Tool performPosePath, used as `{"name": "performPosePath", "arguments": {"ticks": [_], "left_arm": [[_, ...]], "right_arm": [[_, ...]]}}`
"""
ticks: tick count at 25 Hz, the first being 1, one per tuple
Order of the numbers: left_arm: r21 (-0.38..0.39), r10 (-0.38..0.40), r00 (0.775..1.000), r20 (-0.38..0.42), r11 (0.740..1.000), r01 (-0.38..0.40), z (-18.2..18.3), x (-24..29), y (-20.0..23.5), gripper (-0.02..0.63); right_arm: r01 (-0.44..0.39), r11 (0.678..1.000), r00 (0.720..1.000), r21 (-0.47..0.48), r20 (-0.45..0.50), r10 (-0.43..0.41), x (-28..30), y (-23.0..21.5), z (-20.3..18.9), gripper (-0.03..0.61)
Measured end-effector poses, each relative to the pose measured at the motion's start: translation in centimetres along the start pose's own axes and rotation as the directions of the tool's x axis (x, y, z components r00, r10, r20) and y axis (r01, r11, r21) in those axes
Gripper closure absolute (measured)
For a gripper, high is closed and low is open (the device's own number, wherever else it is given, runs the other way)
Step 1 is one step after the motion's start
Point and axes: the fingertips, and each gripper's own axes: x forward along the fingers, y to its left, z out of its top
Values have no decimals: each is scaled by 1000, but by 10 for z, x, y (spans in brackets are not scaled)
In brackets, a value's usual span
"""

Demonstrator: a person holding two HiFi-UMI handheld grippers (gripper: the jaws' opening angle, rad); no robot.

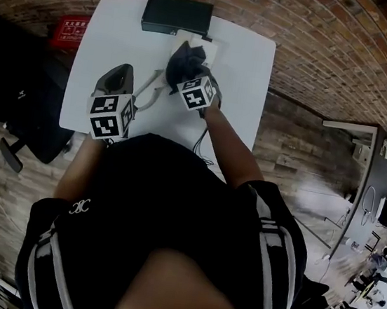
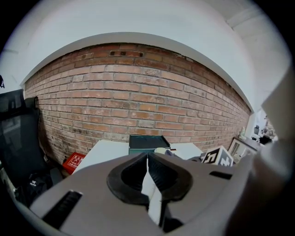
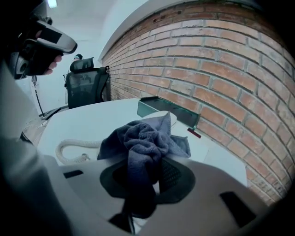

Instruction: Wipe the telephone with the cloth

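A dark blue-grey cloth [image 1: 187, 59] [image 3: 144, 138] lies bunched on the white telephone [image 1: 203, 45] at the far middle of the white table [image 1: 245, 58]. My right gripper [image 1: 191, 74] [image 3: 148, 162] is shut on the cloth, which hangs out between its jaws and covers most of the phone. The phone's coiled cord [image 1: 150, 84] [image 3: 69, 148] trails to the left. My left gripper [image 1: 119, 77] [image 2: 147, 159] hovers over the table's left part, apart from the phone, jaws shut with nothing in them. In the left gripper view a corner of the telephone [image 2: 162, 150] shows ahead.
A dark flat box [image 1: 177, 15] [image 2: 146, 143] [image 3: 168, 111] sits at the table's far edge against the brick wall. A red object [image 1: 70, 30] [image 2: 73, 161] lies on the floor to the left, near a black chair [image 1: 16, 106] [image 3: 87, 83].
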Motion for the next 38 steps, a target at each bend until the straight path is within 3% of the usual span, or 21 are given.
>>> {"name": "performPosePath", "arguments": {"ticks": [10,17,30,34,38], "left_arm": [[-2,30,999,-27,1000,-30,-8,2,6,607],[-12,40,998,-43,999,-40,-14,5,9,606],[8,10,1000,-26,1000,-10,-7,5,4,606],[16,-7,1000,-15,1000,7,-4,6,-2,606],[14,-15,1000,-7,1000,15,-2,4,-6,607]], "right_arm": [[69,997,997,31,35,-70,29,-55,39,509],[87,996,995,-12,54,-86,38,-68,49,508],[238,959,970,156,3,-241,10,-115,8,506],[232,956,971,182,16,-238,5,-106,0,506],[167,939,982,299,37,-186,-2,-93,-13,506]]}}
